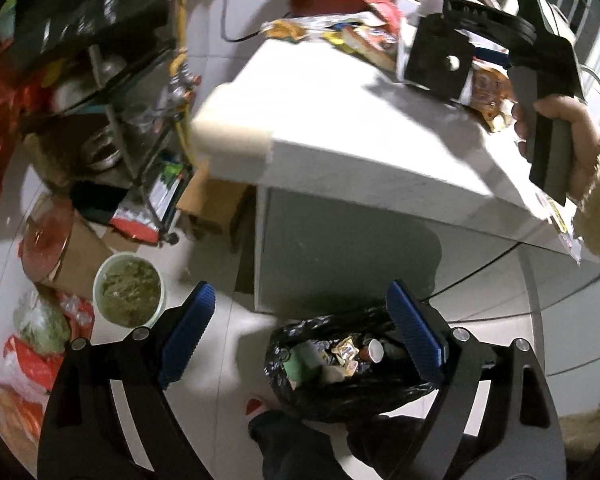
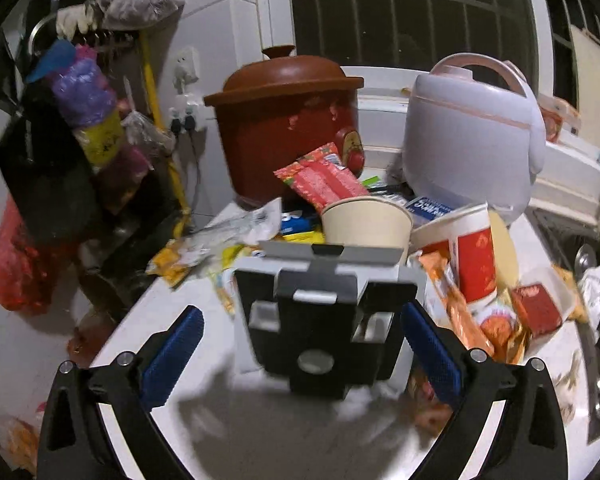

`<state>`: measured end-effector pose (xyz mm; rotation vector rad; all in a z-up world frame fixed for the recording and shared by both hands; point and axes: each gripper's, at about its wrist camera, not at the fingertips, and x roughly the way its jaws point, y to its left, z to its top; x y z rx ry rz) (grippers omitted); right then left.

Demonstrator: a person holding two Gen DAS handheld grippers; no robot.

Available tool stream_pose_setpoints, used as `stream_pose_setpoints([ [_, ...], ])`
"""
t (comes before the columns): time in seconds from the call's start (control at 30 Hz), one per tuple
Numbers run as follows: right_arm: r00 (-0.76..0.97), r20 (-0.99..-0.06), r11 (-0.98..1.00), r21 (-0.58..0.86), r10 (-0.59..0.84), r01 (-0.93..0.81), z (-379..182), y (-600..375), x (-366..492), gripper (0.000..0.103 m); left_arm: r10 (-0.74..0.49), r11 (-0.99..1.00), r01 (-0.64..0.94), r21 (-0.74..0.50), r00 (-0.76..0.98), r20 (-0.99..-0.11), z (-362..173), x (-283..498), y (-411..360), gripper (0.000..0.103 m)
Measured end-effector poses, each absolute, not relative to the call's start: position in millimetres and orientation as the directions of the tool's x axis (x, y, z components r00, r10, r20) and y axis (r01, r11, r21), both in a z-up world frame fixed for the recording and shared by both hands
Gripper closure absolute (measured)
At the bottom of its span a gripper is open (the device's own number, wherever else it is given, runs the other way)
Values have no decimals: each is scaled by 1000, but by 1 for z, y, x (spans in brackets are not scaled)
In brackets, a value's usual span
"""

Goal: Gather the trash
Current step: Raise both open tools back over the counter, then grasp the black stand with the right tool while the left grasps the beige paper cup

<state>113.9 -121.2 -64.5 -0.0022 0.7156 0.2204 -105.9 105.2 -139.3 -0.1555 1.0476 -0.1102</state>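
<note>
On the counter (image 2: 260, 432), wrappers (image 2: 324, 184) and cups (image 2: 366, 220) lie before the pot (image 2: 284, 128) and cooker (image 2: 472, 136).

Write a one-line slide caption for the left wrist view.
Open left tool hovers above a black trash bag on the floor beside the white counter, where the right tool reaches toward wrappers.

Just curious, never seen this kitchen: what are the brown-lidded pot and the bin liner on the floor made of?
The pot looks like glazed ceramic: glossy red-brown body with chipped pale spots, matte brown lid. The bin liner looks like thin black plastic film: crinkled, shiny folds around the trash inside.
</note>
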Motion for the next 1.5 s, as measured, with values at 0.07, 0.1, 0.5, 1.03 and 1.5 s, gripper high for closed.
stream_pose_setpoints([
  [0.07,708,-682,979,60,182,-194,-73,-118,127,31,-161,982,-4,-188,491,-856,-141,-109,112,18],
  [0.1,695,-693,977,75,193,-197,-75,-119,130,30,-157,982,-17,-190,494,-855,-142,-110,116,18],
  [0.5,674,-661,944,213,329,-252,-43,-131,108,46,-178,978,-3,-211,523,-833,-131,-101,115,18],
  [1.03,786,-448,894,342,425,-289,69,-224,35,63,-285,952,98,-290,633,-720,-73,39,63,18],
  [1.5,882,-372,939,289,291,-188,125,-309,-18,63,-443,882,56,-467,435,-784,-95,205,-45,18],
])
